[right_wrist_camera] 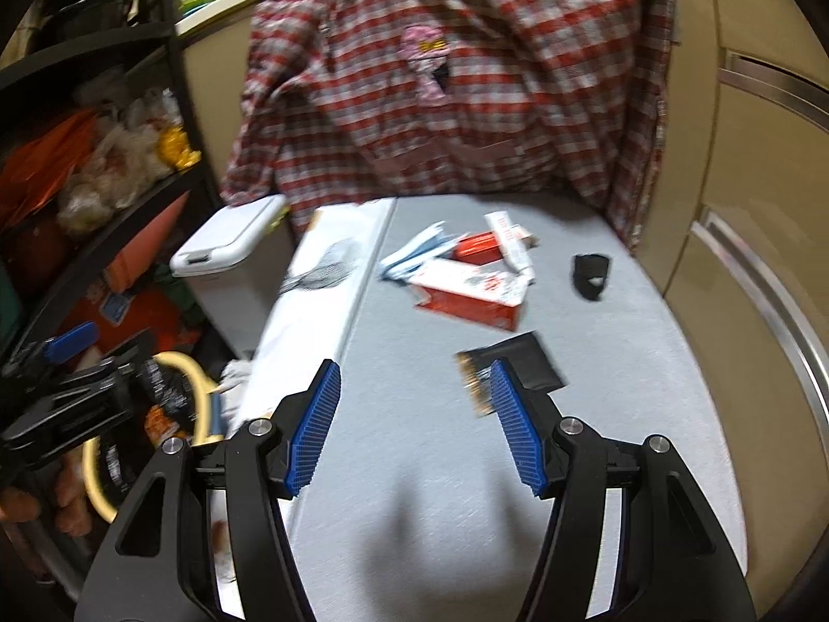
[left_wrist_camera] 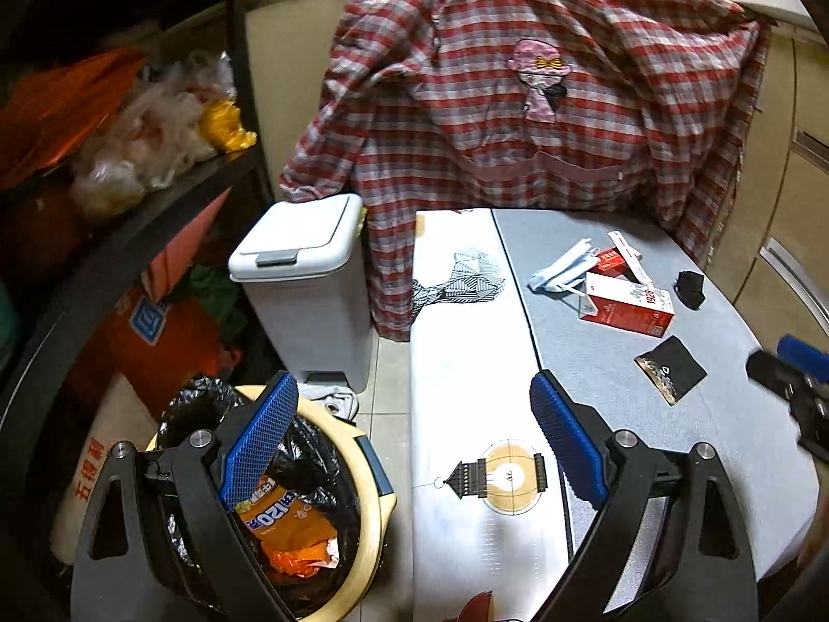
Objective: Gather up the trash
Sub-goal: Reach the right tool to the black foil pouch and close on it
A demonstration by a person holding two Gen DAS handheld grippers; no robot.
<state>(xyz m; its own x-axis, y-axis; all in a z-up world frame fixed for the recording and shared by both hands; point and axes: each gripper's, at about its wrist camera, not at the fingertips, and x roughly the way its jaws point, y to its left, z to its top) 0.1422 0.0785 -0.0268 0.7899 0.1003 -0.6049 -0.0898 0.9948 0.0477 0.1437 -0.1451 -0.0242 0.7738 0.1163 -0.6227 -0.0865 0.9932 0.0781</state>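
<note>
Trash lies on the grey table top: a red and white carton, a black sachet, a small black scrap, a blue and white wrapper and a white tube box. My right gripper is open over the table, its right finger just short of the sachet. My left gripper is open and empty, its left finger above the yellow-rimmed bin, which is lined with a black bag and holds an orange wrapper. The carton and sachet also show in the left wrist view.
A white lidded bin stands on the floor left of the table. A white printed cloth covers the table's left strip. A checked shirt hangs behind. Dark shelves with bags fill the left side; cabinet fronts lie on the right.
</note>
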